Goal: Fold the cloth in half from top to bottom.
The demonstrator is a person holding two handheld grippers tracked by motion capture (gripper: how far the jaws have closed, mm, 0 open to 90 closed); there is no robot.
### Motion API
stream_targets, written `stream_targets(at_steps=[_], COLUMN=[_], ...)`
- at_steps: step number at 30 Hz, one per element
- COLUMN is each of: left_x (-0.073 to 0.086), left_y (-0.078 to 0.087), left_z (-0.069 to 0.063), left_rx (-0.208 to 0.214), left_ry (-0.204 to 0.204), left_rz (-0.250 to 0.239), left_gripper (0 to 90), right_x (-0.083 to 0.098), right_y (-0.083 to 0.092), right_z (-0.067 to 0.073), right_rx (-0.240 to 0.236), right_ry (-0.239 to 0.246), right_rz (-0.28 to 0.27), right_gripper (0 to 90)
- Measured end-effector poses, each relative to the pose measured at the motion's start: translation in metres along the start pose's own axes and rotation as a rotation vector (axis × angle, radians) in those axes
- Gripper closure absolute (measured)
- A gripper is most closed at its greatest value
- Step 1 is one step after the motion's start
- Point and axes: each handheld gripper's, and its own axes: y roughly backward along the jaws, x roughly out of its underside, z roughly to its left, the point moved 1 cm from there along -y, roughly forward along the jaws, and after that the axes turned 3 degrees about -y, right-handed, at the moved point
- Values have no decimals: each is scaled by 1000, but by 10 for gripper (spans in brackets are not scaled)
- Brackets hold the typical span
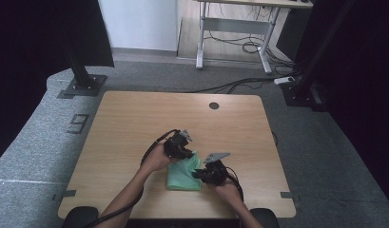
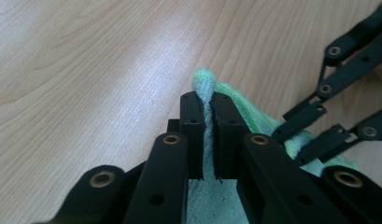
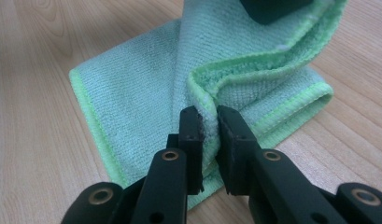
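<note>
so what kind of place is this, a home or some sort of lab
Probably a lab or recording workspace, not a home: grey carpet, a metal-framed desk with loose cables, black stands bolted on floor plates, and a bare wooden table holding just a green cloth.

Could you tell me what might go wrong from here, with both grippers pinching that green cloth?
1. The right gripper seems to pinch just the hem of the green cloth, so that edge might slip out if pulled.
2. The left gripper clamps a bunched fold; lifting could drag the cloth unevenly and undo the fold lying on the table.
3. The two grippers work close together, so their linkages could collide.
</note>
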Motion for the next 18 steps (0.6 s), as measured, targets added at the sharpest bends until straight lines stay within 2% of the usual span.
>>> stream_targets(at_steps=[2,5,7,10,15,18], left_x=[0,3,6,12,22,30], left_y=[4,11,15,21,30,34], left_z=[-3,-8,-11,-13,-17,-22], left_rx=[-3,-20,-36,-54,-57,-56], left_ry=[-13,-37,-34,-33,-26,-27], left_rz=[-3,-4,-15,-32,-56,-72], left_gripper=[850,848,846,840,821,811], right_x=[0,-2,-3,-4,-4,-3], right_y=[0,1,2,5,12,16], right_z=[0,4,7,8,8,8], right_rx=[4,27,41,48,51,58], right_ry=[5,41,59,61,38,41], right_rz=[-1,9,11,4,0,-2], right_gripper=[784,746,713,683,625,597])
